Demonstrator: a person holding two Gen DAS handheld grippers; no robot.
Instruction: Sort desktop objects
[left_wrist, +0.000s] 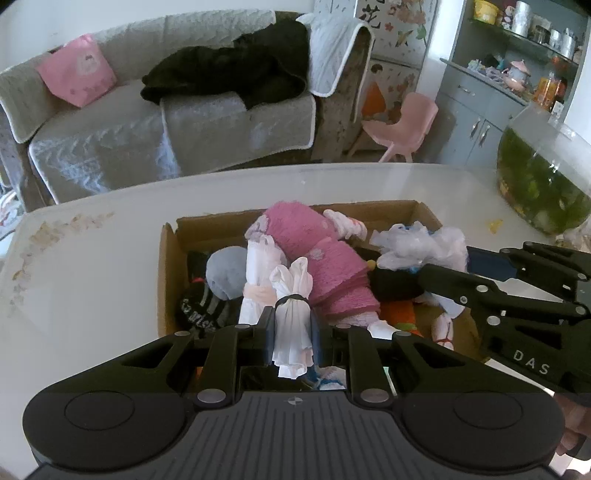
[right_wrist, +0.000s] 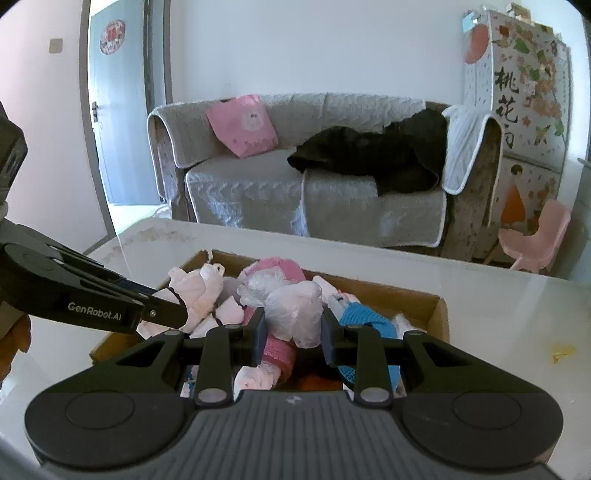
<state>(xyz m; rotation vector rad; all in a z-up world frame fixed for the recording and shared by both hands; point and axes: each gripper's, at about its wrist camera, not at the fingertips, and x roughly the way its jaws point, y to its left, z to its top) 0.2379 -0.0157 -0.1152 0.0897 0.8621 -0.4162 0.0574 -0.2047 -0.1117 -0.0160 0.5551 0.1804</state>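
Note:
An open cardboard box stands on the white table, stuffed with rolled cloths, a pink towel roll, a grey ball and dark socks. My left gripper hangs over the box's near side, shut on a white cloth bundle tied with a black band. My right gripper is shut on a crumpled white plastic bag above the box. In the left wrist view the right gripper reaches in from the right with the plastic bag. In the right wrist view the left gripper comes from the left with its bundle.
A glass fish tank stands on the table's far right corner. A small yellow scrap lies on the table right of the box. Beyond the table are a grey sofa, a pink chair and a shelf cabinet.

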